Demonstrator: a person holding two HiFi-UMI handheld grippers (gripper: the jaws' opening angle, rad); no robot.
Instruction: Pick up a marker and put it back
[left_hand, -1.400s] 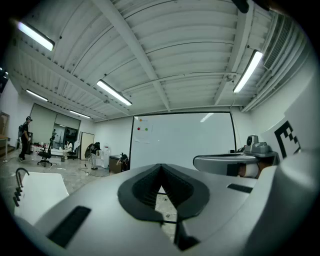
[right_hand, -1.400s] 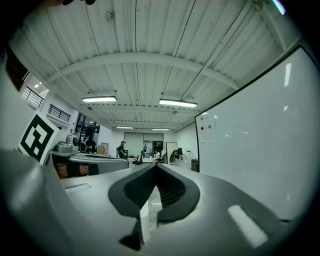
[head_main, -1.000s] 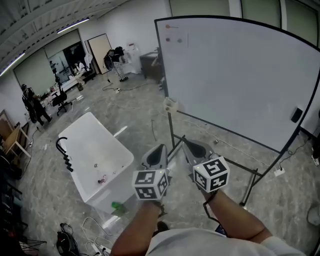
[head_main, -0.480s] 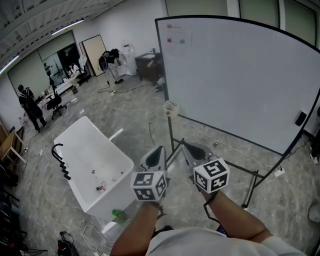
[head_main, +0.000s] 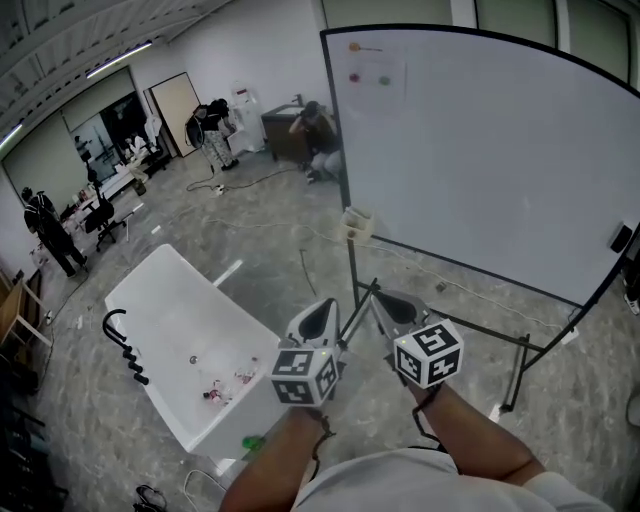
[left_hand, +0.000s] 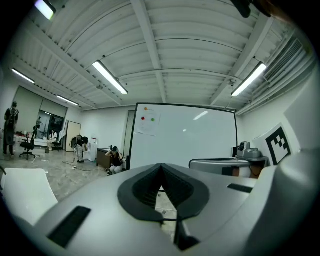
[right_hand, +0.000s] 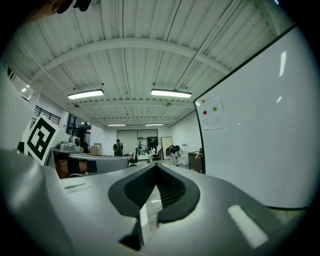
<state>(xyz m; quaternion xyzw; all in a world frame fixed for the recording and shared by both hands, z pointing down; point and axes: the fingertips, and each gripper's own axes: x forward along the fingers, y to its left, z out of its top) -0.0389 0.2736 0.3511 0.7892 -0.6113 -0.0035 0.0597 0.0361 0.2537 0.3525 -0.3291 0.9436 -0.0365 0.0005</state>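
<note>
No marker shows clearly in any view. A large whiteboard (head_main: 490, 150) on a black wheeled stand stands ahead of me, with a small pale holder (head_main: 356, 222) fixed at its lower left edge. A sheet with red and green dots (head_main: 372, 72) hangs at its top left. My left gripper (head_main: 318, 318) and right gripper (head_main: 392, 305) are held side by side in front of my body, short of the board, both shut with nothing in them. In the left gripper view the gripper (left_hand: 161, 166) points at the whiteboard (left_hand: 190, 137). The right gripper (right_hand: 156, 165) has the whiteboard (right_hand: 260, 145) on its right.
A white bathtub (head_main: 165, 310) with a black tap stands on the floor to my left, a green object (head_main: 252, 441) by its near end. The stand's black legs (head_main: 520, 370) spread over the floor. A person crouches (head_main: 318, 135) beyond the board; others stand far back left.
The view has shifted: the whiteboard and bathtub sit slightly further right and closer. Both grippers stay shut and side by side in the same pose.
</note>
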